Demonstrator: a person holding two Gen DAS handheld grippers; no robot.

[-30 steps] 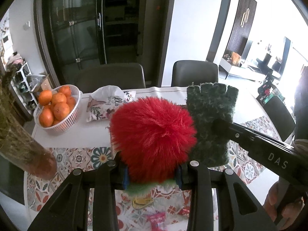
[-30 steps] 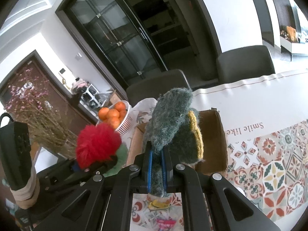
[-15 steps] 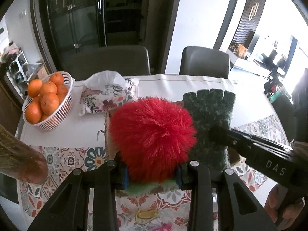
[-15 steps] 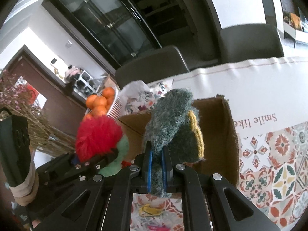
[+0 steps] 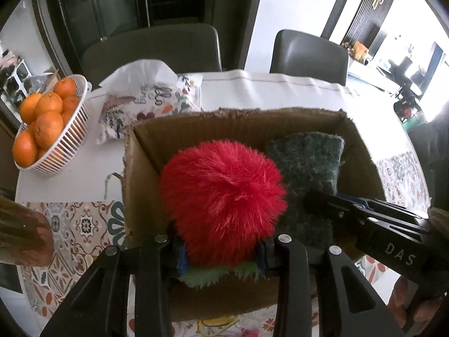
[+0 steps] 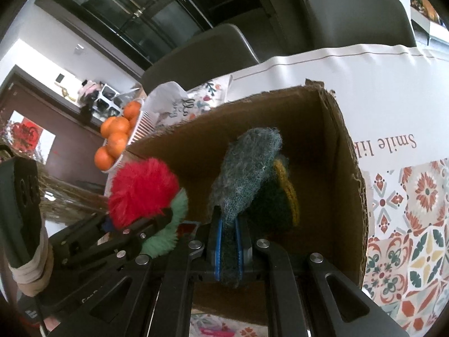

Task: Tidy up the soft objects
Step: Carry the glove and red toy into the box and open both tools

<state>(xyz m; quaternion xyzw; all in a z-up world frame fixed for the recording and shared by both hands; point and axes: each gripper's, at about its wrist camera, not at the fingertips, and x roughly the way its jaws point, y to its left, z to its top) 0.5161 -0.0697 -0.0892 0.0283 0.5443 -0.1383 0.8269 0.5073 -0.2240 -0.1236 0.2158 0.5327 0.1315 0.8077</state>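
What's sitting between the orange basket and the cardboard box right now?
In the left wrist view, a floral pouch lies on the white cloth between the orange basket and the cardboard box.

Right gripper clamps a green knit glove over the open cardboard box. Left of the glove, the left gripper pinches a red pompom with green fluff. Basket of oranges behind the box's left corner, patterned tablecloth right of the box.
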